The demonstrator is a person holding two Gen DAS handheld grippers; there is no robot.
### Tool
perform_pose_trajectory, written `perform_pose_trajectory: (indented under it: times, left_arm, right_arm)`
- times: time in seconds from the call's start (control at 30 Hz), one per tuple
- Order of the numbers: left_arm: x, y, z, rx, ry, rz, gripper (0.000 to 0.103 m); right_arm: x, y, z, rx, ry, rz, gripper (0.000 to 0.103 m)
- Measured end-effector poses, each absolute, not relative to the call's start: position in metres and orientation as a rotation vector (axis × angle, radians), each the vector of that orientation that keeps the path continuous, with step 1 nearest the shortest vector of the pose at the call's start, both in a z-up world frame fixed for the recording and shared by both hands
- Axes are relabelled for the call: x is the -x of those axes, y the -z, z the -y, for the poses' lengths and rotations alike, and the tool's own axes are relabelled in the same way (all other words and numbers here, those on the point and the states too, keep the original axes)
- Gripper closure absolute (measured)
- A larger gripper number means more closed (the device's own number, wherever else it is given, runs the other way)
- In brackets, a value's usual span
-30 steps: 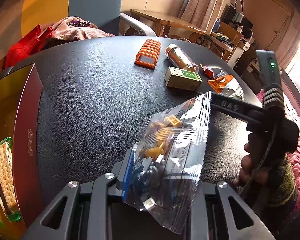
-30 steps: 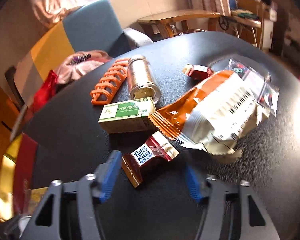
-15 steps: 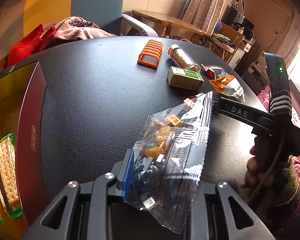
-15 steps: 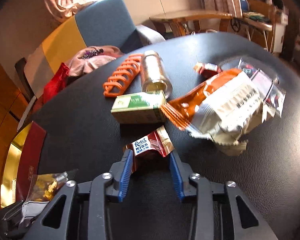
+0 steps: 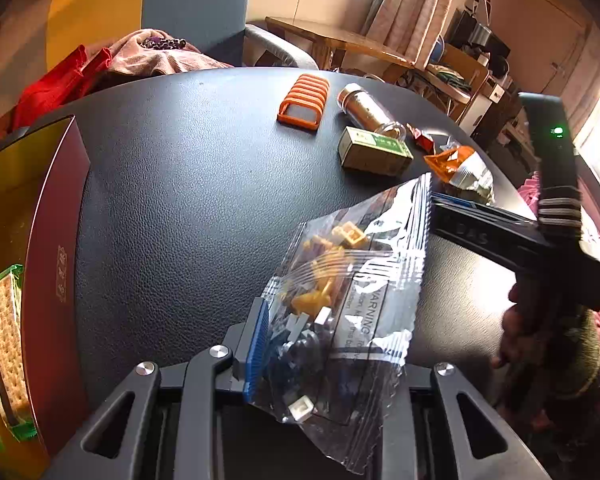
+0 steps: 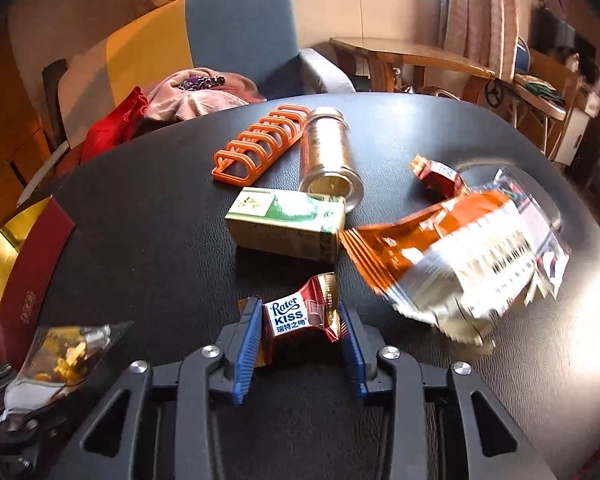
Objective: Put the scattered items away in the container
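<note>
My left gripper (image 5: 324, 344) is shut on a clear bag of toy bricks (image 5: 340, 304), held above the black table (image 5: 172, 208). The red and gold box (image 5: 24, 240) stands at the left with a cracker pack (image 5: 2, 356) inside. My right gripper (image 6: 300, 340) is shut on a red Rater Kiss chocolate (image 6: 300, 314), the blue pads against both its sides. Beyond lie a green box (image 6: 288, 224), a gold jar (image 6: 330, 160) on its side, an orange rack (image 6: 260, 144), an orange snack bag (image 6: 452, 256) and a second red candy (image 6: 436, 172).
The bag of bricks shows in the right wrist view (image 6: 60, 356) at the lower left, beside the red and gold box (image 6: 24, 280). An armchair (image 6: 220, 40) with clothes (image 6: 192, 96) stands behind the table. A wooden table (image 6: 404, 56) stands further back.
My right gripper has moved forward over the Rater Kiss chocolate and closed on it. The left gripper has kept the bag of bricks and shifted only slightly.
</note>
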State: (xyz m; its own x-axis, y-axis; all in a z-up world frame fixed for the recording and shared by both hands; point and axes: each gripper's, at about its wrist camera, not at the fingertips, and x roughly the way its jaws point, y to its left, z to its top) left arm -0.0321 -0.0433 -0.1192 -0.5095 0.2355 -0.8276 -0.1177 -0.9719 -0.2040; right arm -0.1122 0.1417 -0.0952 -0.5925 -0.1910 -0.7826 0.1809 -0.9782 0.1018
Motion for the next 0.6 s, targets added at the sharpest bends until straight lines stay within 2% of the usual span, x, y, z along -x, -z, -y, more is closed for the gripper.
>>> perform_pose_trajectory:
  times: [0.23, 0.4, 0.6]
  left_arm:
    - [0.026, 0.116, 0.041, 1.418, -2.586, 0.157, 0.075]
    - [0.015, 0.108, 0.044, 1.370, -2.615, 0.154, 0.080]
    - [0.004, 0.102, 0.056, 1.348, -2.614, 0.226, 0.084]
  right_arm:
    - [0.082, 0.092, -0.143, -1.300, 2.670, 0.035, 0.068]
    - [0.060, 0.087, -0.140, -1.296, 2.679, 0.069, 0.069]
    - [0.034, 0.076, -0.126, -1.252, 2.671, 0.030, 0.069]
